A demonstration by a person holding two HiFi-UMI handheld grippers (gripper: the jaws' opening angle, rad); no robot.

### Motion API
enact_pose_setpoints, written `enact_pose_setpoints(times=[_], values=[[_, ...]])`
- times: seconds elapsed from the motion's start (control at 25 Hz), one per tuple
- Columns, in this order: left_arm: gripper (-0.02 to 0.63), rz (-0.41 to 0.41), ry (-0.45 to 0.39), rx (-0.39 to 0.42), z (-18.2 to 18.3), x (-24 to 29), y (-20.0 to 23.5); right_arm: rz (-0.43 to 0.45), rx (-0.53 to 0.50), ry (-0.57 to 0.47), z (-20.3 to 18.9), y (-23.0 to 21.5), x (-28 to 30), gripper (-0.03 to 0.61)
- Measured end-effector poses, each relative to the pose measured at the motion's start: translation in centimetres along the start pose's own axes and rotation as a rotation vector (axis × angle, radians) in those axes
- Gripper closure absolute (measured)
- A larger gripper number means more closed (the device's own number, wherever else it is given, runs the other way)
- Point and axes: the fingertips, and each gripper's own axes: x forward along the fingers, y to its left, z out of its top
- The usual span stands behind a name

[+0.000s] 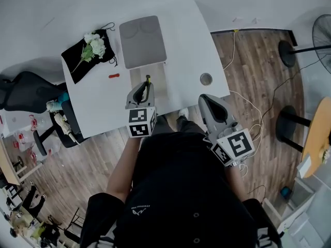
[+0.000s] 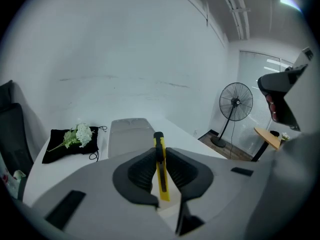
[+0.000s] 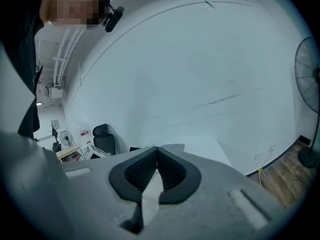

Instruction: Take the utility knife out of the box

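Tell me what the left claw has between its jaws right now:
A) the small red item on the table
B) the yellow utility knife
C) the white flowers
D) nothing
B: in the left gripper view the left claw has both pads pressed against the yellow utility knife, whose black end sticks out past the tips.
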Motion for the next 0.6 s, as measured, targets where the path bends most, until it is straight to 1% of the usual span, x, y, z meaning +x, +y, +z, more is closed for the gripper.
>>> enact_pose_setpoints(times=[0.36,0.6], values=[[0.555,0.047,-0.118,-0.043,1.9,-4.6,-2.1,0.119,-0.032,0.028,-0.9,0.4,-1.3,0.574],[0.555,0.072,-0.181,-0.078,2.2,-8.3,-4.0,0.184,-0.062,0.045,-1.6,0.5,-2.2,0.574]])
